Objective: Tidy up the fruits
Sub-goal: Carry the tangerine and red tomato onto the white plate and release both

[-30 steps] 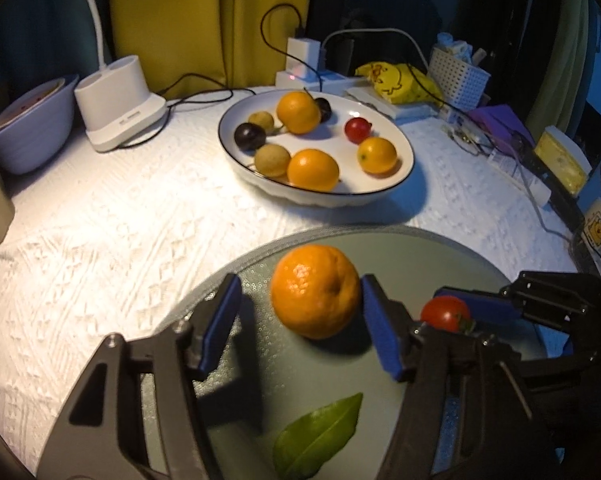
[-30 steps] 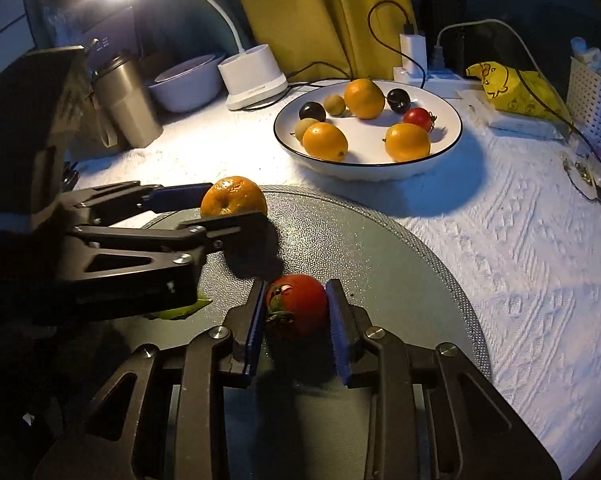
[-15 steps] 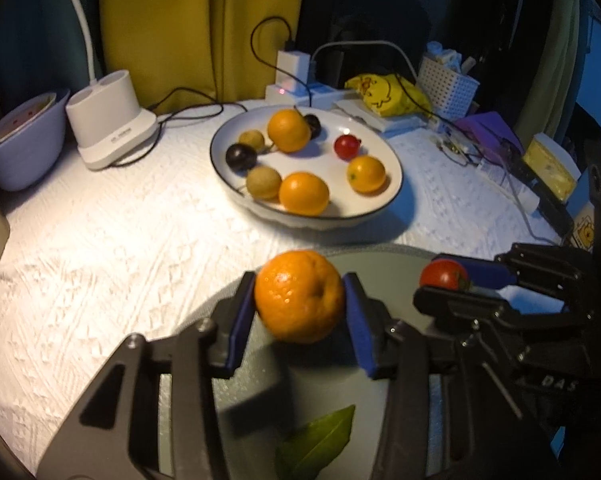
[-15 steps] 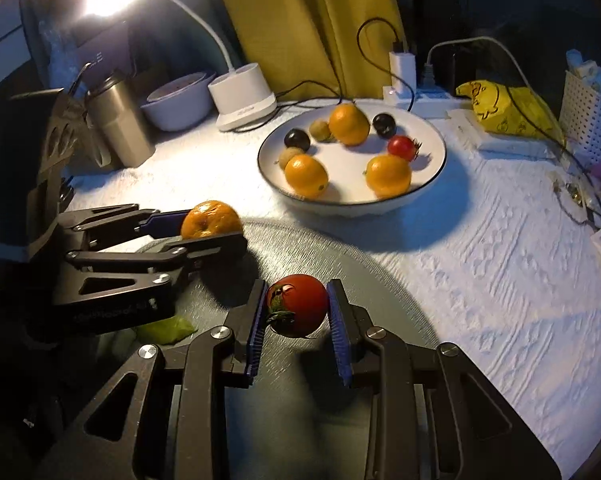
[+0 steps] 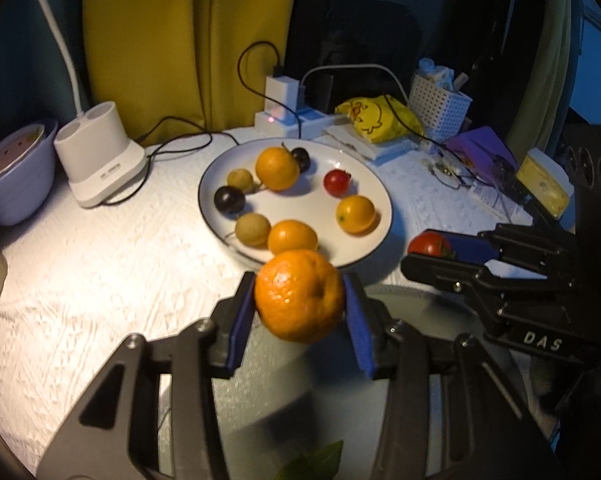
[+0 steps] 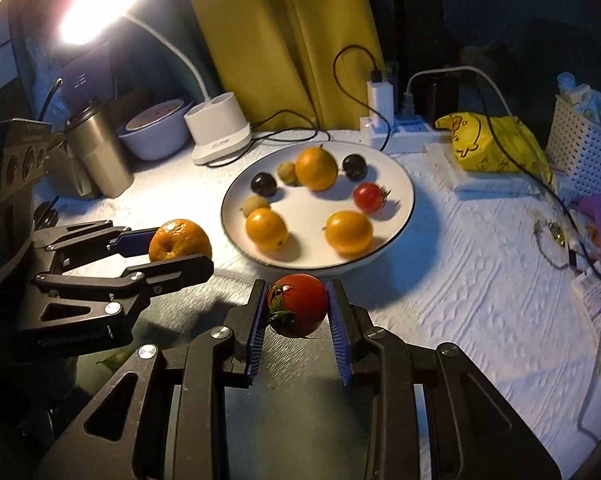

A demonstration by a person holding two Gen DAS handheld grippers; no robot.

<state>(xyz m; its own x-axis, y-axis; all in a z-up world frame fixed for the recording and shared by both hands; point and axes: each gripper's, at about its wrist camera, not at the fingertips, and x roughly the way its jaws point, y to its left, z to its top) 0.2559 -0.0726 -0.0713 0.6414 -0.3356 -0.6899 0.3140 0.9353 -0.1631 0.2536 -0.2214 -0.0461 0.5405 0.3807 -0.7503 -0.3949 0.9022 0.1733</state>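
Left gripper (image 5: 299, 312) clamped on a mandarin (image 5: 299, 295), blue pads pressed to both its sides, fruit held clear of the grey mat (image 5: 420, 304), just short of the plate's (image 5: 382, 216) near rim. Right gripper (image 6: 297, 320) clamped on a tomato (image 6: 299, 309), green stem facing its left pad, also just in front of the plate and over the mat. Seen from the right wrist, the left gripper with the mandarin sits left of the plate. On the plate: three orange fruits, a small red tomato, two dark plums, two small green-brown fruits. Behind the plate: lamp base (image 5: 100, 160), power strip (image 6: 396, 128), yellow bag (image 6: 492, 140). Leaf (image 5: 312, 462) on the mat, well in front of the plate.
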